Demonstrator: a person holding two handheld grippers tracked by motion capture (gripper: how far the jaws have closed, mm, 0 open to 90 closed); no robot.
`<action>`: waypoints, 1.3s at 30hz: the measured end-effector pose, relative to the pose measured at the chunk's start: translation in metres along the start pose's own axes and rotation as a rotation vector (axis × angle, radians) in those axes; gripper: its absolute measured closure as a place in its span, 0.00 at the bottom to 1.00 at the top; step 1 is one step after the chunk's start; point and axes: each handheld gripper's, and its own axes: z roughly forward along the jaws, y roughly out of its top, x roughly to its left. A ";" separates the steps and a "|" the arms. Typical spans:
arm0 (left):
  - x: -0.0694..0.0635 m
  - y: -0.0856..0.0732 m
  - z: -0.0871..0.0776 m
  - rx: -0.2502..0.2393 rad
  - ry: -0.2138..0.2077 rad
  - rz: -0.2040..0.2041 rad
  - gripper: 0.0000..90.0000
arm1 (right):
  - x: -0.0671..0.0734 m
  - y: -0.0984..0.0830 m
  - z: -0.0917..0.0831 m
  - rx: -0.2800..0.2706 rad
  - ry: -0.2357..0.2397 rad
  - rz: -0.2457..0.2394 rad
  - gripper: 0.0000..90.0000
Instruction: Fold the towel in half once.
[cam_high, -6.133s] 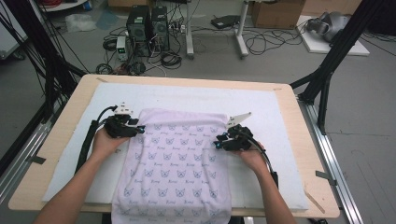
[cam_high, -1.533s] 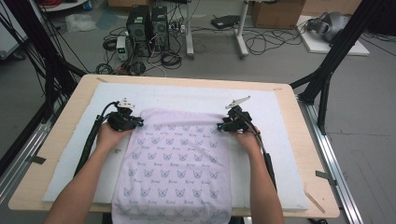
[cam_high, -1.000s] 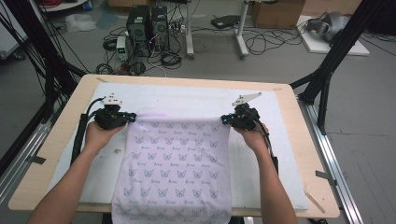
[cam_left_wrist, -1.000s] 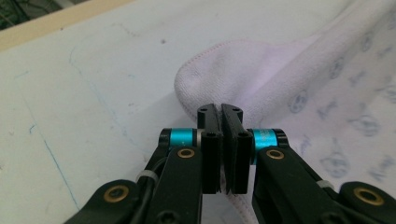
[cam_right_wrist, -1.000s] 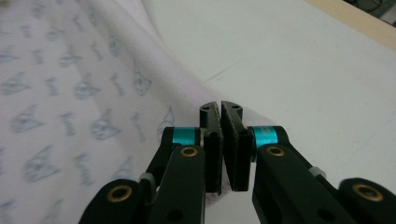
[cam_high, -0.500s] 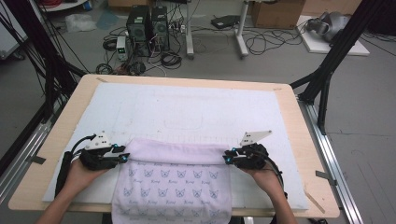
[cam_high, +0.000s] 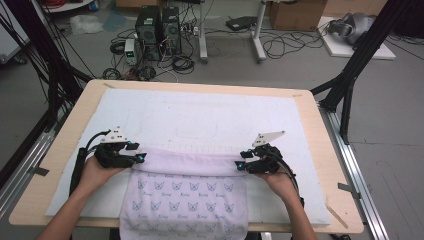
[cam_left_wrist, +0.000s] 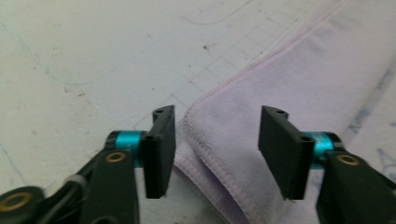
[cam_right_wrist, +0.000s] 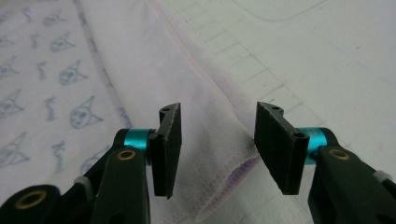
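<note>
A pale lilac towel printed with small cat faces lies on the white mat, its far strip folded back toward the person and its near end hanging over the table's front edge. My left gripper sits at the folded strip's left corner, my right gripper at its right corner. Both pairs of jaws have just been opening. In the left gripper view the towel's stitched corner lies between and under the parted pads, untouched. The right gripper view shows the hem lying loose between its pads.
The white gridded mat covers most of the wooden table, bare beyond the towel. Black frame posts stand at both sides. Computers, cables and boxes lie on the floor behind.
Both hands drew the towel's far edge toward the person and laid it down as a fold. The jaws then parted and let go of the corners.
</note>
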 end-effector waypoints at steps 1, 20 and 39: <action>0.001 -0.001 0.003 0.017 -0.011 0.003 0.64 | -0.001 -0.001 0.002 0.014 0.003 0.000 0.65; -0.017 -0.006 -0.041 -0.091 0.026 0.062 0.94 | 0.029 0.007 -0.031 -0.096 0.028 -0.090 0.92; -0.053 -0.032 -0.063 -0.096 -0.064 0.083 0.63 | 0.061 -0.019 -0.050 -0.134 0.101 -0.114 0.74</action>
